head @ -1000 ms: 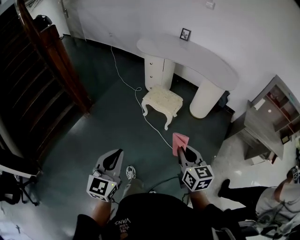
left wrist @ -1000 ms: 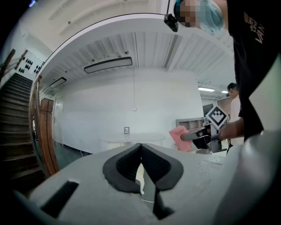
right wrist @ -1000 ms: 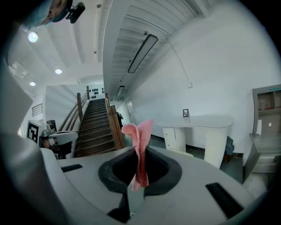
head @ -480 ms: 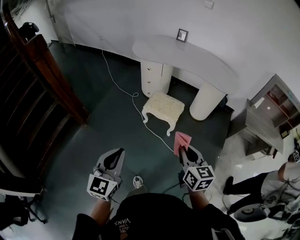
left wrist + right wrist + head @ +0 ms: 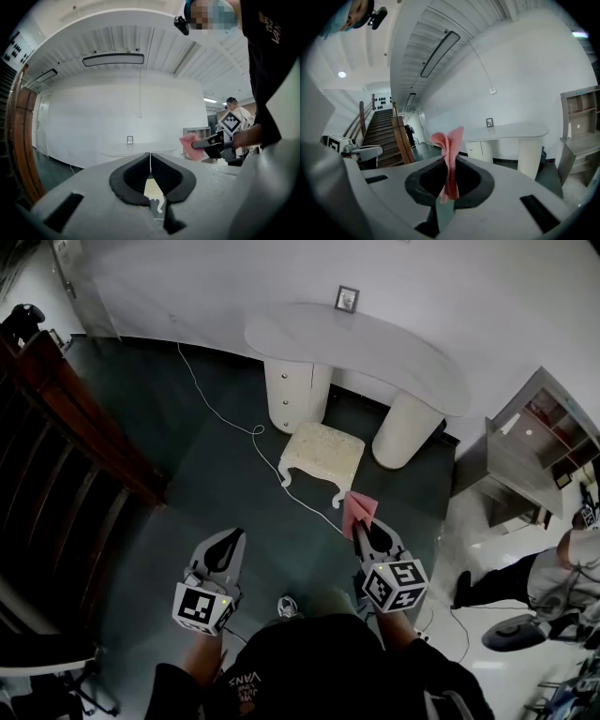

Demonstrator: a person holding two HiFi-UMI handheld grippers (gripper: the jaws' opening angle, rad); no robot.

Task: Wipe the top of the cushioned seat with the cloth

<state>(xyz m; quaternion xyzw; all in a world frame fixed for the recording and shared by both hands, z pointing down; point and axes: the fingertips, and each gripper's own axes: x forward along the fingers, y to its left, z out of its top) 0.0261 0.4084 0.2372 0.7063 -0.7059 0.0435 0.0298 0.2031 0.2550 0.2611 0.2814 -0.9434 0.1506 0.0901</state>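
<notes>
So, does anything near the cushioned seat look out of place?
Only a white cable: it trails loose across the dark floor and passes close beside the cushioned seat, by its front leg. The seat stands upright, and nothing looks spilled.

Both grippers held out in front, side by side. Left gripper [image 5: 226, 542] jaws pressed together. Right gripper [image 5: 364, 533] jaws clamped on cloth [image 5: 357, 510].

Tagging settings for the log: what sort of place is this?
Likely a furnished room indoors, perhaps a staged home set: a white curved dressing table stands against the wall, a cream cushioned stool sits before it, and a dark wooden staircase rises at the left.
</notes>
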